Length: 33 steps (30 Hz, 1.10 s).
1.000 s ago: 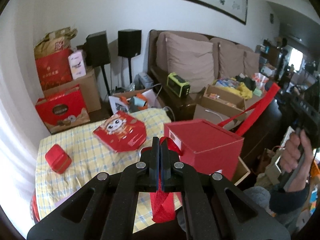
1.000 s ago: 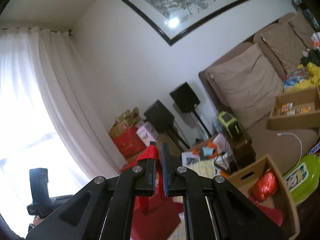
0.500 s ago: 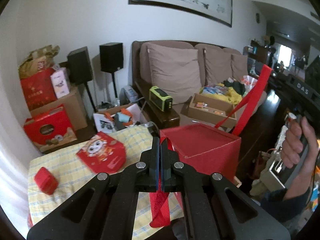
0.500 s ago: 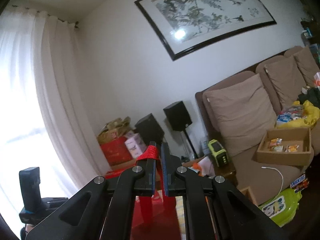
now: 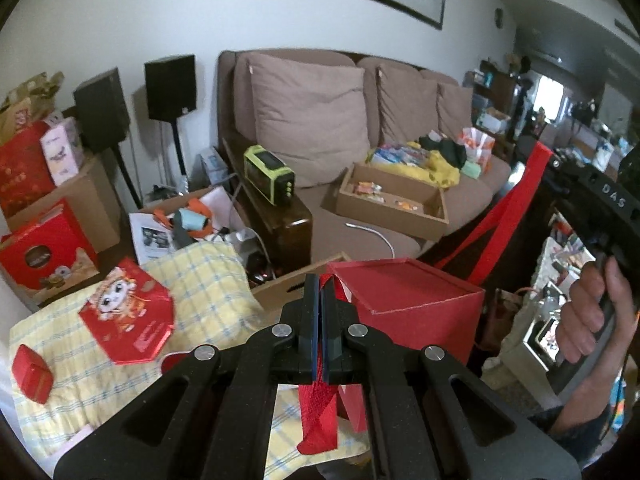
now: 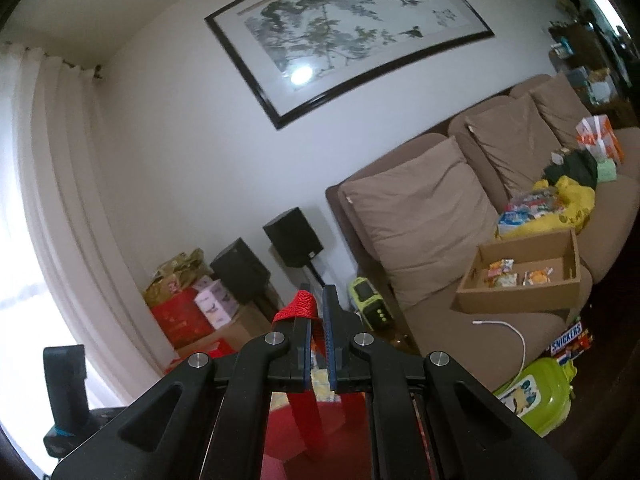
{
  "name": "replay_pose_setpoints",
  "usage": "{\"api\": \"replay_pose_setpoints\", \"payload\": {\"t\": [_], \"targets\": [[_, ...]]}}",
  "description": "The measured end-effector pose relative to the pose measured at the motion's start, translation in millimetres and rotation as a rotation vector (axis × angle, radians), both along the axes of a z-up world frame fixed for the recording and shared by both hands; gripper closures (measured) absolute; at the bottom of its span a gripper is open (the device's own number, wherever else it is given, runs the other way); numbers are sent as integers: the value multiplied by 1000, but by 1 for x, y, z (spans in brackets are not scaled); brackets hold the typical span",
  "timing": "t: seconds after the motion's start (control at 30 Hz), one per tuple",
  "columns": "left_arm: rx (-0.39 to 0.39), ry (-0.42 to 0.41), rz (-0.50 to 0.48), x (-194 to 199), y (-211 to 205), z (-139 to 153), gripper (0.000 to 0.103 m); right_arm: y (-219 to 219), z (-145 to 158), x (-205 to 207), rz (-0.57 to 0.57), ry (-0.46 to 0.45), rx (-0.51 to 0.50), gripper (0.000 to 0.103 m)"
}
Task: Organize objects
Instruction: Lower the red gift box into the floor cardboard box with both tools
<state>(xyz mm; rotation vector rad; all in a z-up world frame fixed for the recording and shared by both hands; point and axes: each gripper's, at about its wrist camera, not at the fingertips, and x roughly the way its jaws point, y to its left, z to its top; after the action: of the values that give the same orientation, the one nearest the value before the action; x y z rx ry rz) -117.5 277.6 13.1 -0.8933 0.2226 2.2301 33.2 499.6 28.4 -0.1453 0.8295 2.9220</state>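
Below my claws the tabletop wore a yellow checked cloth. On it lay a flat red packet with a cartoon face and, nearer the left edge, a small red box, the two well apart. A red gift bag stood at its right side.

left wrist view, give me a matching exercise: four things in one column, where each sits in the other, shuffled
Things:
1. small red cube box
2. green and black portable radio
3. shallow brown cardboard tray
4. red ribbon handle

Places:
A. on the sofa seat
B. clamped in the left gripper
C. on the yellow checked cloth
D. on the dark wooden sofa arm

Pairs: 1-C, 2-D, 3-A, 4-B
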Motion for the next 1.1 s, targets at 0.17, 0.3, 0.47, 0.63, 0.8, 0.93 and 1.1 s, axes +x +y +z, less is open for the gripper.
{"api": "replay_pose_setpoints", "payload": {"t": [0.17, 0.3, 0.47, 0.63, 0.8, 0.93, 1.1], "targets": [[9, 30, -50, -16, 30, -4, 102, 1, -7, -9, -8, -12, 18, 97], [-15, 16, -73, -37, 57, -8, 102, 6, -23, -23, -7, -30, 11, 97], [-24, -38, -74, -62, 78, -41, 102, 14, -48, -42, -6, -89, -10, 97], [24, -195, -19, -87, 71, -88, 102, 31, -90, -69, 13, -158, -89, 97], [33, -218, 30, -88, 70, -113, 103, 42, -128, -95, 19, -245, -147, 97], [15, -222, 20, -82, 78, -120, 103, 34, -148, -118, 65, -304, -142, 97], [-10, -151, 31, -75, 78, -115, 103, 25, -158, -132, 119, -318, -131, 97]]}}
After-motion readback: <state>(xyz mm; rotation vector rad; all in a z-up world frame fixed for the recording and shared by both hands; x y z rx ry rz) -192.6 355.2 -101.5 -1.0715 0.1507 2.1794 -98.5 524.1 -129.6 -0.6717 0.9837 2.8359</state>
